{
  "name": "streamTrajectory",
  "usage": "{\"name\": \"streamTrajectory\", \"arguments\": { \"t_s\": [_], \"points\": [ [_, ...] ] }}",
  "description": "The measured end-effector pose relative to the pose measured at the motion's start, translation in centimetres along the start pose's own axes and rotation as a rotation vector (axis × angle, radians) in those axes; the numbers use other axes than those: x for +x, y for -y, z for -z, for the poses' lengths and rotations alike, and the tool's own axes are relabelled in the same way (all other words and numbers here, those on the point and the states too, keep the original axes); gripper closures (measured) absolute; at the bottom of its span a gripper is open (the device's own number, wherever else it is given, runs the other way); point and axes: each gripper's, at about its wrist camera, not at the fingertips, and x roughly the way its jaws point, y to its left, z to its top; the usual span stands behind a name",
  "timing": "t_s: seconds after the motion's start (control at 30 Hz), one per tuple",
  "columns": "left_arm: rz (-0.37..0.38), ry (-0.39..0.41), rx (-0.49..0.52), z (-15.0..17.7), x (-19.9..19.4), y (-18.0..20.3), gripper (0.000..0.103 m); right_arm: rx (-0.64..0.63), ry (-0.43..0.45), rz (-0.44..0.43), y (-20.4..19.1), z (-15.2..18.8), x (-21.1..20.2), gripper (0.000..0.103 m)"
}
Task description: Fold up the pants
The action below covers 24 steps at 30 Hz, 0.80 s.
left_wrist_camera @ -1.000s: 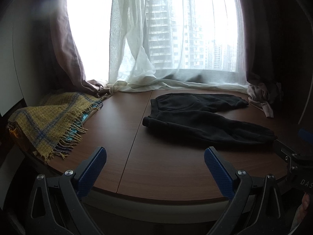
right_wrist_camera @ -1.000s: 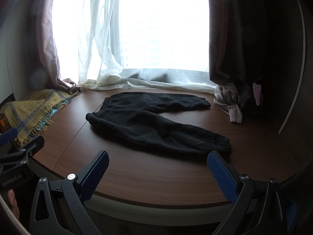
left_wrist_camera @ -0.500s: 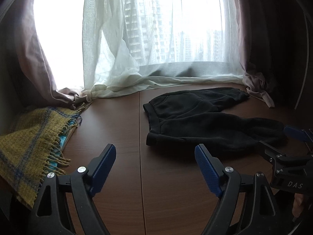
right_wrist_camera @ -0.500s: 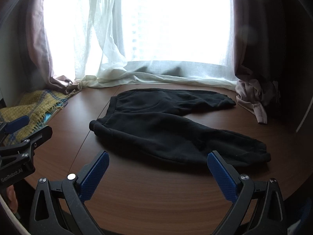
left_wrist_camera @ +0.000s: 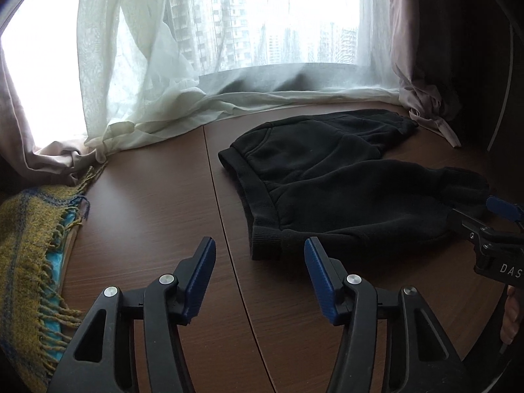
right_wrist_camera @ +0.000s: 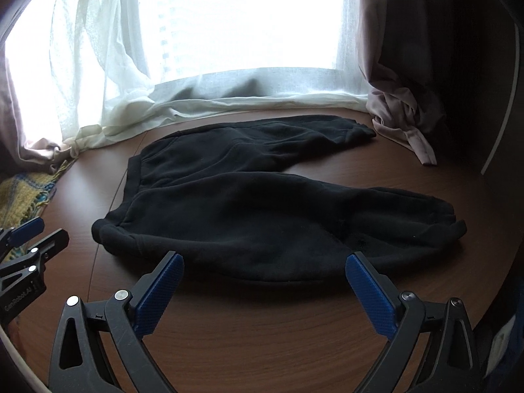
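Pants lie spread and unfolded as both grippers close in

Pants [right_wrist_camera: 249, 203], black and fleecy, lie flat on the brown wooden table [right_wrist_camera: 262, 334] in front of the curtained window [right_wrist_camera: 242, 26]. Nothing is folded yet: the two legs lie apart in a shallow V, one nearer the window, one nearer the table's front edge. That open spread looks deliberate, since it leaves waistband and cuffs free to be pinched from the front.

The garment's long axis runs across both views, roughly parallel to the window. The waistband [left_wrist_camera: 262, 209] points left, toward the yellow fringed blanket [left_wrist_camera: 29, 262] at the table's left end; the cuffs point right, toward the bunched pink curtain [right_wrist_camera: 402, 121].

The left gripper [left_wrist_camera: 260, 276] hangs over bare wood just short of the near waistband corner. Its jaws are closing, with only table between the blue pads, so it grips nothing. The right gripper [right_wrist_camera: 263, 286] sits in front of the nearer leg, fingers wide apart and empty, the hem just beyond its tips. A person's fingers [left_wrist_camera: 511, 321] show at the right gripper's handle in the left view.

Judging by these stations, one tool is meant for the waist end and the other for the leg, so the near half can be carried over the far one.
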Motion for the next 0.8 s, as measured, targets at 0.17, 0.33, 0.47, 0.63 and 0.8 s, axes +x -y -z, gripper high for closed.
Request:
{"name": "streamTrajectory", "arguments": {
  "t_s": [0.17,0.33,0.47,0.63,0.8],
  "points": [
    [0.073,-0.048,0.006,-0.9,3.6,-0.6,0.062,0.007,-0.018,0.041,-0.4,-0.5,2.1,0.005],
    [0.126,-0.096,-0.059,-1.4,6.1,-1.9,0.066,0.021,-0.034,0.058,-0.6,-0.8,3.6,0.005],
    [0.214,-0.180,-0.098,-0.8,8.1,-2.5,0.067,0.008,-0.027,0.055,-1.2,-1.0,4.2,0.005],
    [0.297,-0.257,-0.118,-0.5,9.6,-2.8,0.068,-0.024,-0.034,0.059,-1.9,-0.6,5.2,0.005],
    [0.302,-0.255,-0.081,-0.6,9.5,-2.5,0.083,-0.046,-0.073,0.069,-2.0,0.2,6.8,0.005]
  ]
}}
